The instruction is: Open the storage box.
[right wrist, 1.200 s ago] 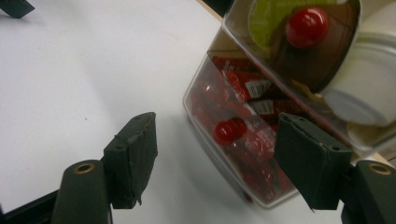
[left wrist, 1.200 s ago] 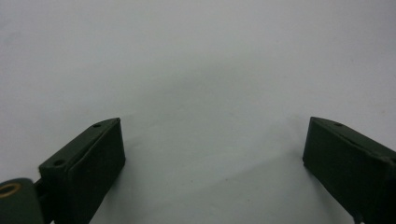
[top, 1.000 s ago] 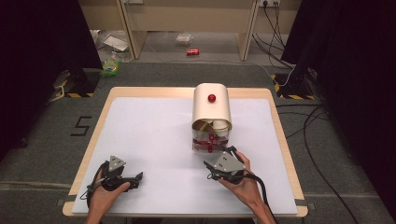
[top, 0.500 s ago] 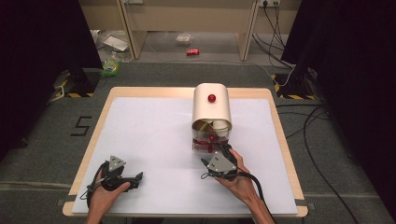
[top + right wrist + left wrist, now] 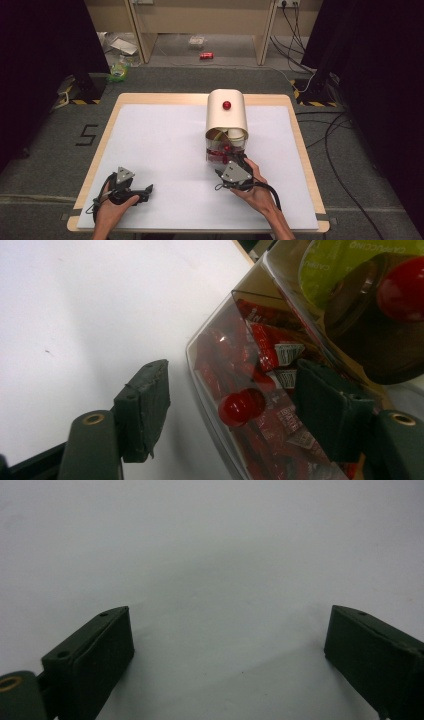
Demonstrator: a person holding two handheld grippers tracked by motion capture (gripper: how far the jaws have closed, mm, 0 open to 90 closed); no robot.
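Observation:
A cream box with a curved lid (image 5: 227,120) and a red knob (image 5: 226,105) stands at the middle right of the table. Under it is a clear drawer (image 5: 218,151) of red sachets (image 5: 267,342) with its own red knob (image 5: 242,406). My right gripper (image 5: 231,160) is at the drawer front. In the right gripper view, the right gripper (image 5: 232,390) is open with its jaws on either side of the drawer knob, and neither pad touches it. My left gripper (image 5: 148,190) rests at the table's front left. The left gripper (image 5: 227,630) is open, with bare white tabletop between the jaws.
The white table top (image 5: 160,145) has a wooden rim (image 5: 100,150). Above the drawer, the box's open front shows a green-lidded capsule (image 5: 345,257) and cups (image 5: 236,135). Cables (image 5: 345,150) lie on the floor to the right.
My right gripper has shifted slightly left, squaring up on the drawer front. The left gripper has not moved.

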